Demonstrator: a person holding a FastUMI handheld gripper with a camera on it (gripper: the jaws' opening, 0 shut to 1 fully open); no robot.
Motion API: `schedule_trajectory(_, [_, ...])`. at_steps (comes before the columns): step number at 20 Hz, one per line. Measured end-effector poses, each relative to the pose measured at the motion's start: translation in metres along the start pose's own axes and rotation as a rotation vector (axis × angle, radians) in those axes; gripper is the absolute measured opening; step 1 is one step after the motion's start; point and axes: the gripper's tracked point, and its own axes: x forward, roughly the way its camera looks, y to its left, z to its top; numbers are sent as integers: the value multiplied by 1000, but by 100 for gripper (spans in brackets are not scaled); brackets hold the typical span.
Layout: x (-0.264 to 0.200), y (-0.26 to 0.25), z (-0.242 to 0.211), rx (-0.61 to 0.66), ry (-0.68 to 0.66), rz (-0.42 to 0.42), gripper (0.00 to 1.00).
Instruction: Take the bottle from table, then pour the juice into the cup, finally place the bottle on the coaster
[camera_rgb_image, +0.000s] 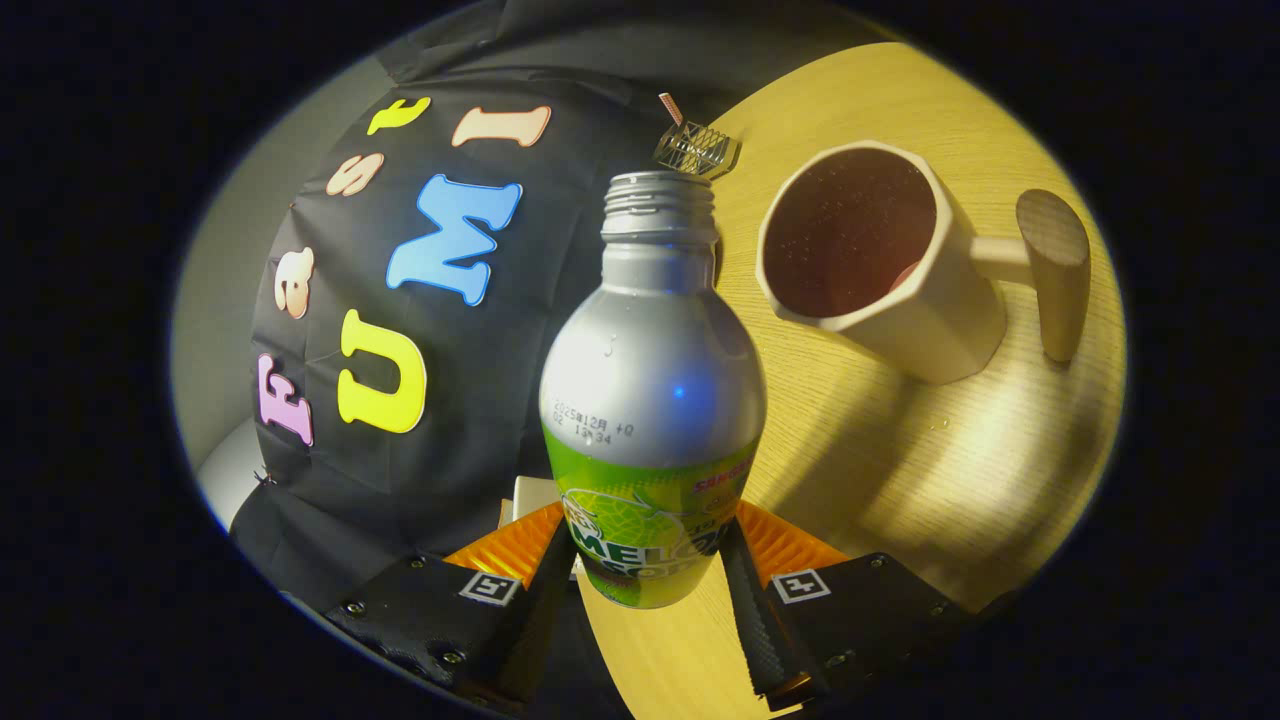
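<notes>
Two fingers of the gripper (648, 590) clamp the bottle (652, 400) low on its label band. Uncapped metal shell: stiff, slick, likely dents if squeezed. Cup (880, 270) sits just beyond the bottle, on the table (900, 470).

The counter (900, 480) was of light wood with a fine grain. On it stood a pale faceted cup (890, 270) with a wooden handle, empty and dark inside. Beyond the cup, near the counter's far edge, lay a small clear ribbed object (697, 148).
</notes>
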Motion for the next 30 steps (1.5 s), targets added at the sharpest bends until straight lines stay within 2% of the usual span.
schedule_trajectory(7, [0,7,-5,122,42,-4,76])
schedule_trajectory(14, [-1,4,-6,291,80,-52,76])
schedule_trajectory(20, [0,16,-7,380,112,-42,76])
schedule_trajectory(30, [-5,20,-9,469,158,-73,76])
